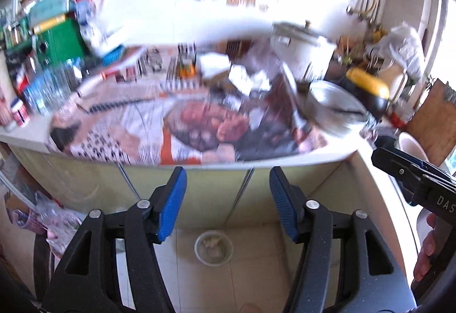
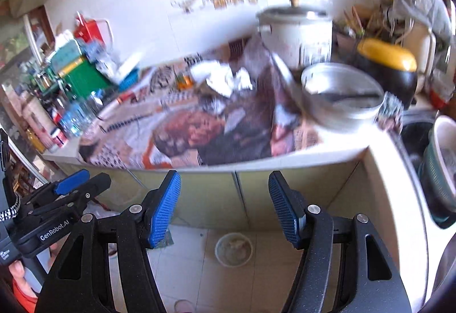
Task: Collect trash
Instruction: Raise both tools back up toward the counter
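Crumpled white paper [image 1: 248,79] [image 2: 228,79] lies toward the back of a counter covered with printed newspaper [image 1: 136,127] [image 2: 176,136]. A small round tub [image 1: 213,247] [image 2: 233,249] with pale scraps in it sits on the tiled floor by the cabinet doors. My left gripper [image 1: 227,172] hangs open in front of the cabinet, below the counter edge, with nothing between its blue pads. My right gripper [image 2: 224,174] is open and empty too, beside the left one. The picture is motion-blurred.
On the counter's right stand a rice cooker [image 2: 296,33], a metal pot [image 2: 342,96] and a yellow-lidded black appliance [image 2: 387,62]. A green box [image 1: 62,42] and clear bottles [image 1: 48,90] crowd the left end. A sink with a basin [image 2: 439,164] lies right. A plastic bag [image 1: 54,219] sits low left.
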Available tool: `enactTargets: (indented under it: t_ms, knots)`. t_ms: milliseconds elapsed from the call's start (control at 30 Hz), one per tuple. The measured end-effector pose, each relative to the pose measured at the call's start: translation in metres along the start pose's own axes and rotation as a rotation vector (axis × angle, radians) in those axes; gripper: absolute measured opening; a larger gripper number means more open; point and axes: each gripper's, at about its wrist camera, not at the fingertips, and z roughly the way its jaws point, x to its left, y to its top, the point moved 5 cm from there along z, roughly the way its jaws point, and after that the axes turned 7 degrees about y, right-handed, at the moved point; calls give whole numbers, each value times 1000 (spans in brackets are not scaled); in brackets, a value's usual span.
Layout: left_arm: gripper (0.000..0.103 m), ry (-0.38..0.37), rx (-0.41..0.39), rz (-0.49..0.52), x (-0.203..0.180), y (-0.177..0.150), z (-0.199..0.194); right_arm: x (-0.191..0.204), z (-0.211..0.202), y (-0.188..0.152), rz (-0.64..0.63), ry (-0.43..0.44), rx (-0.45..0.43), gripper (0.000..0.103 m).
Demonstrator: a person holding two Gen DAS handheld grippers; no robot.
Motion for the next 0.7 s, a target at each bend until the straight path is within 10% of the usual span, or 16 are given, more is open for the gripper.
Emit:
enactTargets:
  t_ms: [400,700]
  knots:
    - [83,75,-175,-31,-20,63,-94,11,-80,60,-95,58,-131,67]
    - [88,47,-187,-17,2,107,-44,14,-34,90,-102,16,-128,67]
